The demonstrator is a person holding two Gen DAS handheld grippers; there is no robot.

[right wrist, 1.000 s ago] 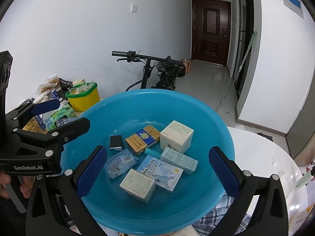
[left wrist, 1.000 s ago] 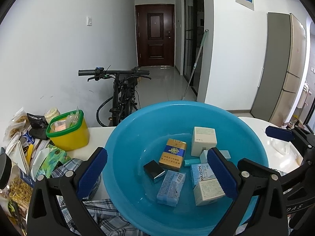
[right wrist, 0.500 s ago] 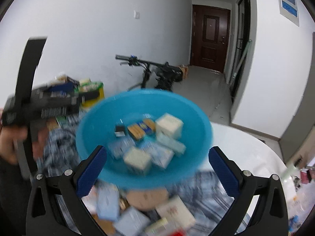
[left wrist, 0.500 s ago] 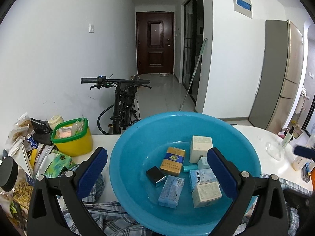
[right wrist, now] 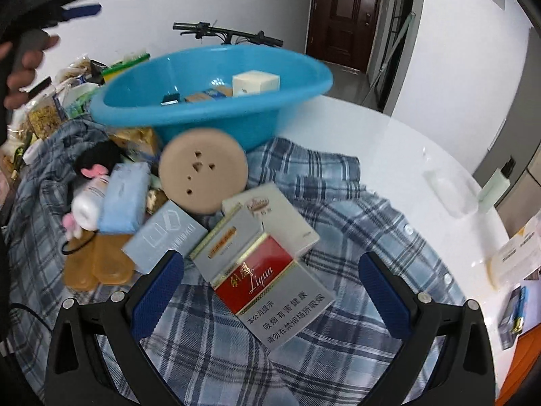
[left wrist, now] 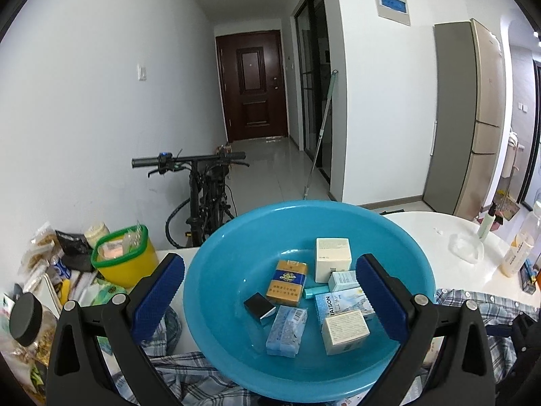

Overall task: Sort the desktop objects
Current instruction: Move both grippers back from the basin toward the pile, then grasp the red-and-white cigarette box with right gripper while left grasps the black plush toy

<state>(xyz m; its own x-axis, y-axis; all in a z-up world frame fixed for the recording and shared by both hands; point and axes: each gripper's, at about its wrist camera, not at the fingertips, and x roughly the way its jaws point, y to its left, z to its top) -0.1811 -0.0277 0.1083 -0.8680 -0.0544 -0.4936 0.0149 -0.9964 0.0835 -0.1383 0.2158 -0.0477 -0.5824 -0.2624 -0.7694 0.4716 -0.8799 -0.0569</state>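
A blue plastic basin (left wrist: pixel 236 247) holds several small boxes, among them a gold and blue cigarette pack (left wrist: pixel 286 282) and a white box (left wrist: pixel 332 259). My left gripper (left wrist: pixel 268 294) is open and empty above the basin's near side. My right gripper (right wrist: pixel 270 291) is open and empty, low over a red and grey cigarette pack (right wrist: pixel 270 291) lying on the plaid cloth (right wrist: pixel 355 237). Behind the pack lie a white pack (right wrist: pixel 277 213), a grey-blue box (right wrist: pixel 165 237), a round beige disc (right wrist: pixel 203 172) and a light blue tissue pack (right wrist: pixel 123 196). The basin (right wrist: pixel 189 115) stands behind them.
A yellow tub with a green rim (left wrist: pixel 123 260) and snack bags (left wrist: pixel 37 257) stand left of the basin. Bottles (left wrist: pixel 517 247) stand on the white table (left wrist: pixel 422 226) at right. A bicycle (left wrist: pixel 206 189) stands behind the table. The left gripper and a hand (right wrist: pixel 27 64) show at the right view's top left.
My right gripper pulled back from over the basin and dropped down to the pile of objects on the cloth. My left gripper rose and drew back a little from the basin.
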